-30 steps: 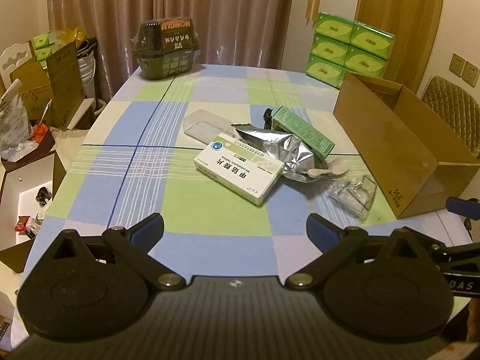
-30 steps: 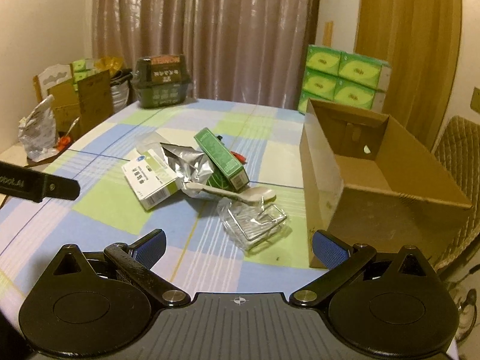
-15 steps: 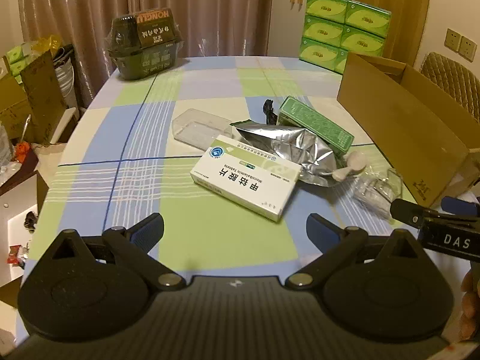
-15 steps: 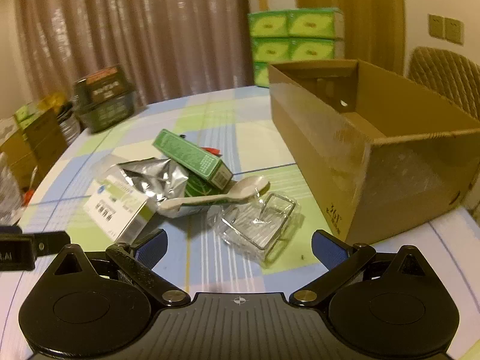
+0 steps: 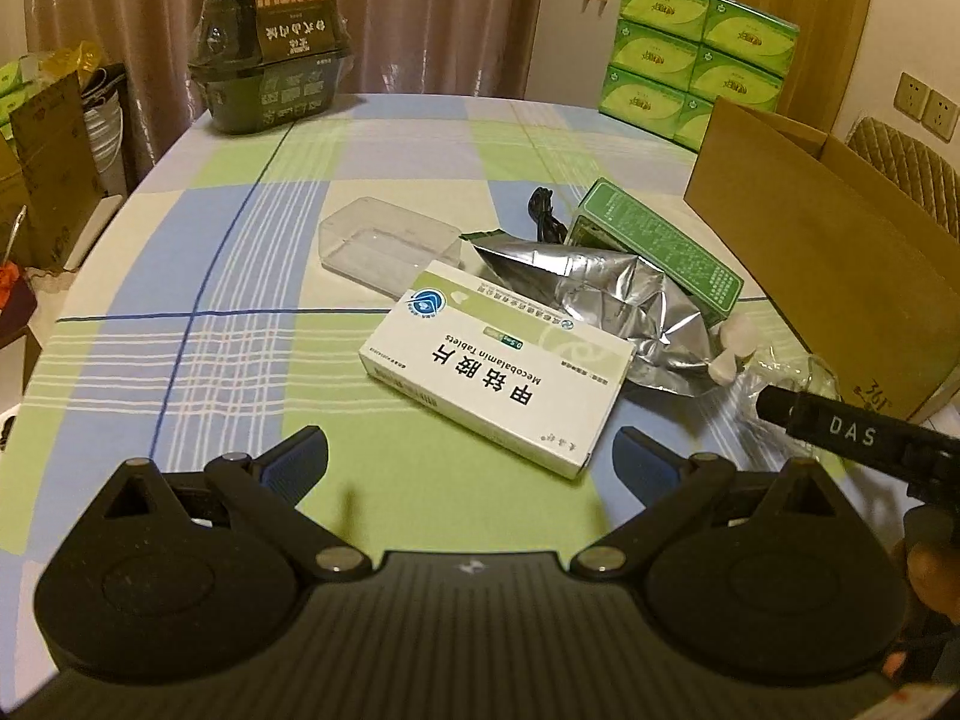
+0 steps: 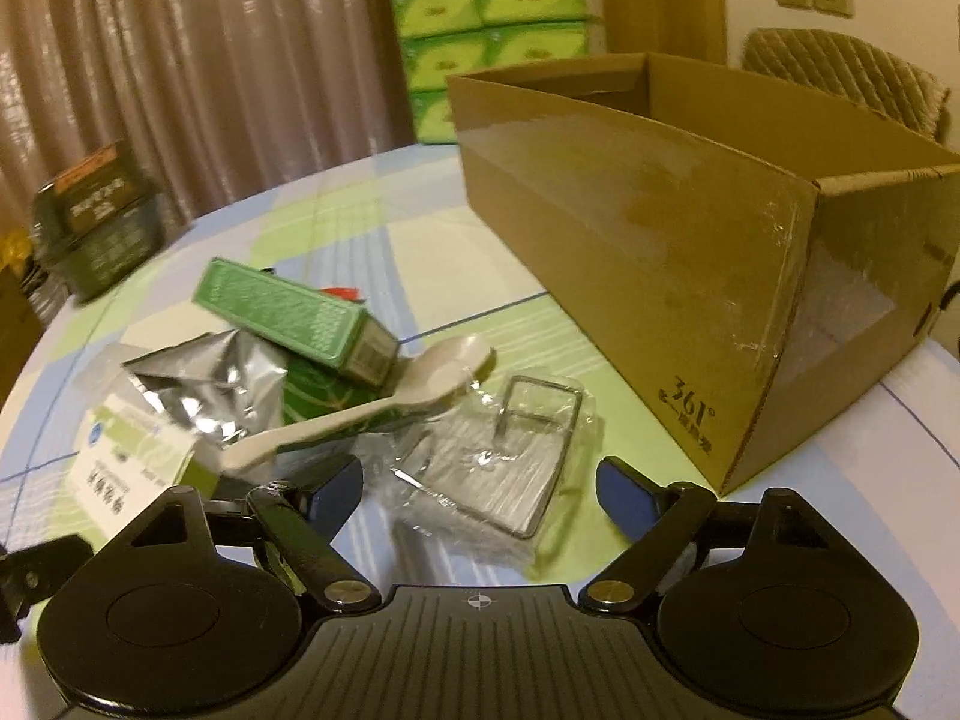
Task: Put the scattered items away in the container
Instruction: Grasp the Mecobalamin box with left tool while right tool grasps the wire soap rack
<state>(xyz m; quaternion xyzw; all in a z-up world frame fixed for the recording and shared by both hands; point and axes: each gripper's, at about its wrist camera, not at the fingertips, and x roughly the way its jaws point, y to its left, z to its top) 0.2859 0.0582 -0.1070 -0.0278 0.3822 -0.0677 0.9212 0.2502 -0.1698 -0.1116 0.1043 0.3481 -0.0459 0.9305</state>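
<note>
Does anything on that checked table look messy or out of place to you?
Yes. The items lie in a jumble beside the cardboard box rather than in it: a white spoon rests across a crumpled foil pouch, a green carton sits tilted on the heap, and a white tablet box lies askew.

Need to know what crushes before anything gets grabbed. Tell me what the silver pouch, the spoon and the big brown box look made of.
Silver pouch: looks like thin metallic foil, shiny, with sharp creases and bright glints.
Spoon: probably plastic, off-white, smooth and dull; ceramic cannot be ruled out.
Big brown box: cardboard, matte brown, with a raw cut rim and glossy clear tape on its side.
</note>
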